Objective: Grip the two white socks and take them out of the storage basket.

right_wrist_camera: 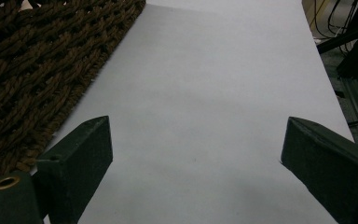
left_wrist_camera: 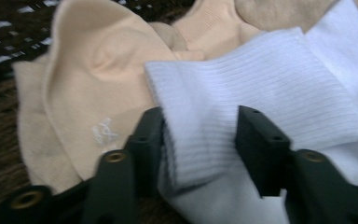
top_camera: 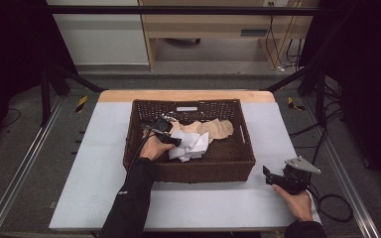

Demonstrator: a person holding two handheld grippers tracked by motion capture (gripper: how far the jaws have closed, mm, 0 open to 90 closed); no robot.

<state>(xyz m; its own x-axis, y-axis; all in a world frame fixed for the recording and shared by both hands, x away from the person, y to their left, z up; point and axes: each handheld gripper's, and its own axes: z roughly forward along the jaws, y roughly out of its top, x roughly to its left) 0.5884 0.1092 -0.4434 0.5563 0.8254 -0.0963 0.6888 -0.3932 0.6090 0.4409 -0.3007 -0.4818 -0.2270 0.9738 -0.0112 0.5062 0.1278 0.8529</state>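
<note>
Left gripper [left_wrist_camera: 199,140] closed on a white sock [left_wrist_camera: 270,88] inside the basket [top_camera: 188,171].

Its jaws pinch the sock's ribbed cuff from both sides, the fold bunched between the pads. The sock lies in the basket's middle, overlapping beige socks [left_wrist_camera: 88,84] that spread toward the basket's far wall. The right gripper [right_wrist_camera: 193,158] rests on the table [right_wrist_camera: 214,93] just outside the basket's near right corner, jaws spread wide with bare tabletop between them.
</note>
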